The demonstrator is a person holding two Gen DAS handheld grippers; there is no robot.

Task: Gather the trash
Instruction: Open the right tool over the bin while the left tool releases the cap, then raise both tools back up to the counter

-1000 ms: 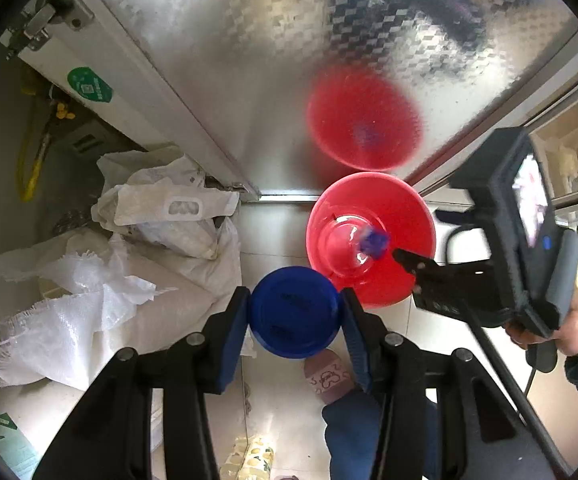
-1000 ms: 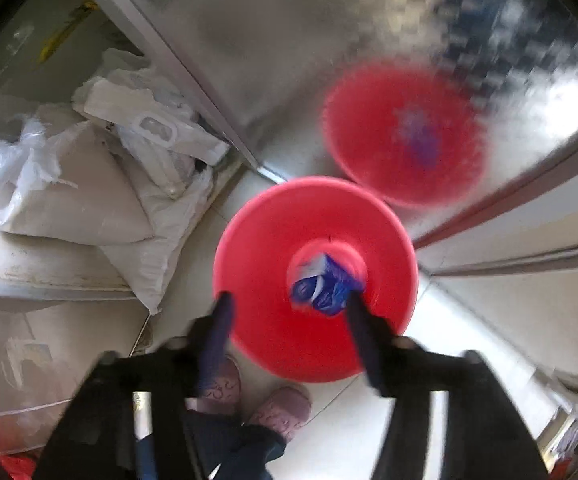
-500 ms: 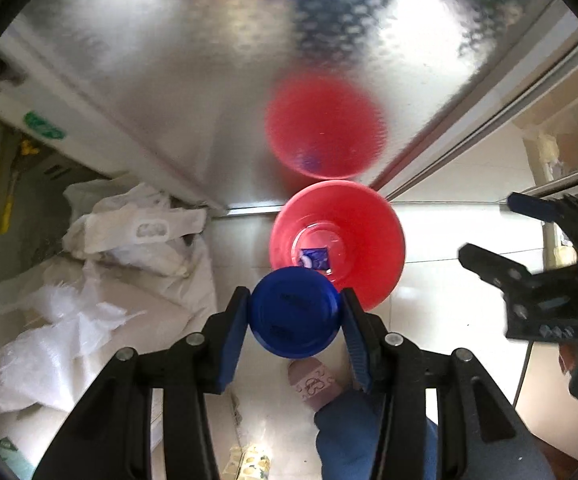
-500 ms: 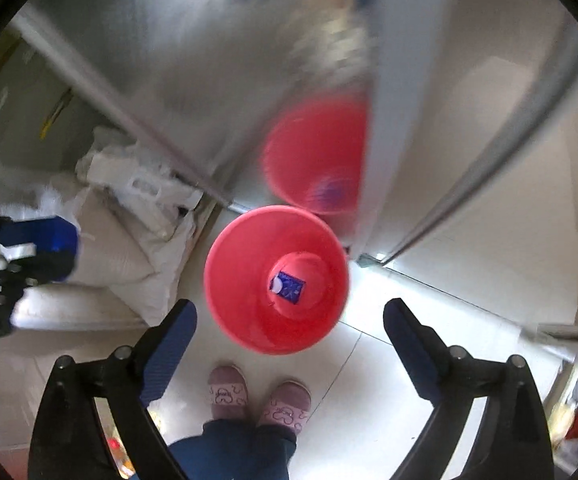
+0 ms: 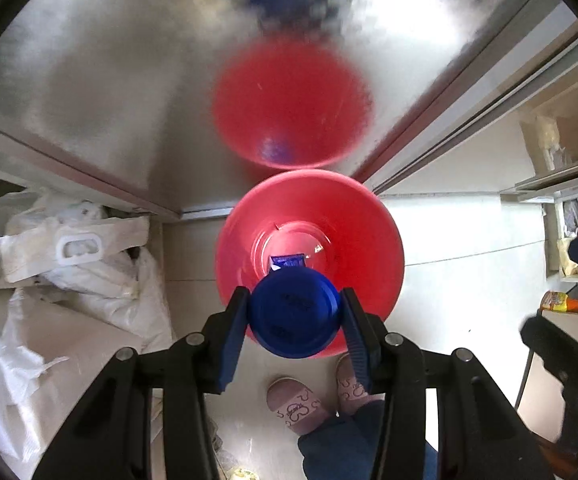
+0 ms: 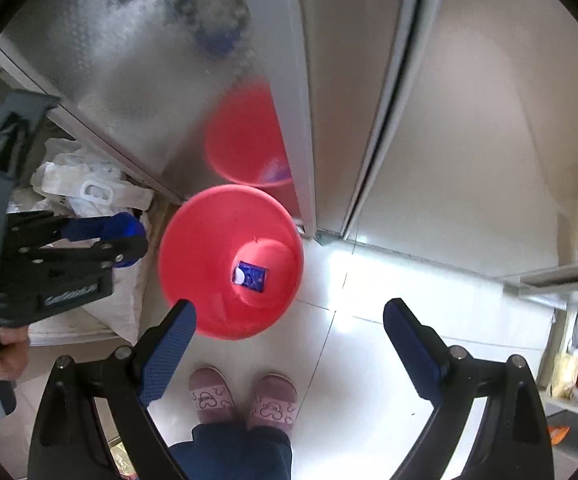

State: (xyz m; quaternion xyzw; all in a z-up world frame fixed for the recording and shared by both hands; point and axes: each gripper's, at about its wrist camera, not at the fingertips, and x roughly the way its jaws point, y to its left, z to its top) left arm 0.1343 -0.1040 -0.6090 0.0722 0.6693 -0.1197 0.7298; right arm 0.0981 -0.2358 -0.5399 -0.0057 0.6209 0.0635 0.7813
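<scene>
I had my left claw point(image 5: 293, 312) pointed straight down with its two blue pads pinched on the sides of a round blue lid point(image 5: 293, 312), and from where I looked the lid hung over the near edge of the red bucket point(image 5: 369, 240) on the floor rather than over its middle. That was my worry: if I had let go from there, I judged the lid could strike the rim and roll off across the glossy white floor tiles point(image 6: 369, 344), or skip toward the heap of white sacks point(image 5: 89, 280) just beside the bucket, where it would be a nuisance to find. The bucket was light plastic standing against the foot of a patterned metal door point(image 5: 129, 80), so a knock from my claw could also have tipped or shoved it. My right claw point(image 6: 289, 332) stood wide apart and gripped nothing, off to the side, so it could not have caught a bad drop. The lid itself looked like smooth, hard, deep blue plastic, a flat disc with faint raised lettering I could not read. One piece of trash, a small blue wrapper point(image 6: 250, 278) with a white mark, already lay flat at the bottom of the bucket.
</scene>
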